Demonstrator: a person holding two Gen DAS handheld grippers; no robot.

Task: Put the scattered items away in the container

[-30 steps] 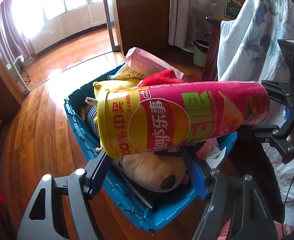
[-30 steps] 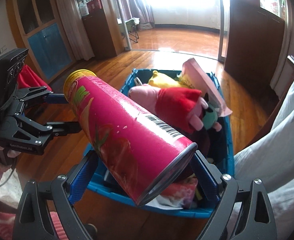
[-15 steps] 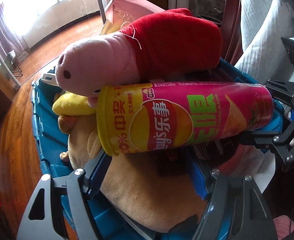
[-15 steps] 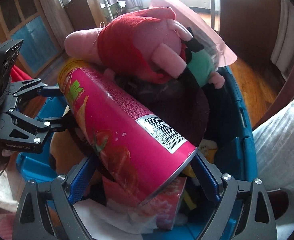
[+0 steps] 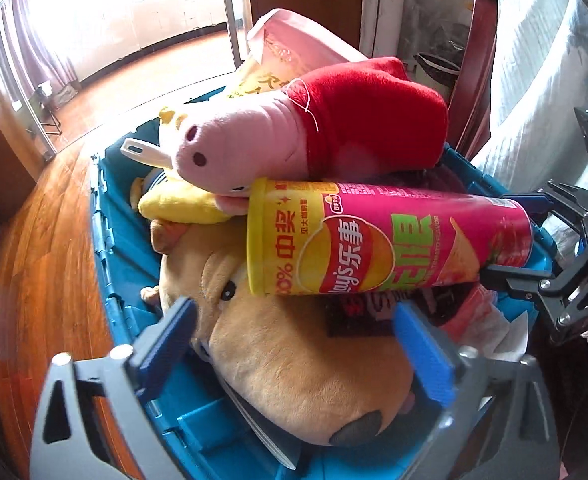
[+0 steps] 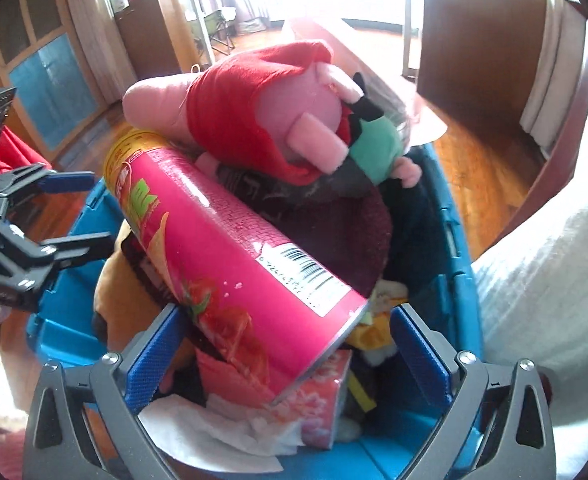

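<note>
A pink and yellow chips can (image 5: 386, 240) lies on its side on the toys in the blue crate (image 5: 105, 240), against the pink pig plush (image 5: 302, 136). My left gripper (image 5: 294, 340) is open; its blue pads stand apart from the can, just in front of it. My right gripper (image 6: 281, 344) is open too, its pads on either side of the can's metal end (image 6: 253, 256) with gaps showing. Each gripper shows in the other's view, the right (image 5: 534, 240) and the left (image 6: 73, 208).
The crate (image 6: 454, 240) also holds a tan plush (image 5: 294, 360), a yellow plush (image 5: 181, 204), a pink bag (image 5: 294, 44), tissue (image 6: 221, 436) and a red packet (image 6: 322, 400). Wooden floor (image 5: 45, 240) lies left; a white cloth (image 5: 534, 80) hangs right.
The can came down onto the toys in the crate. Both grippers opened and let go of it; the left drew back a little.
</note>
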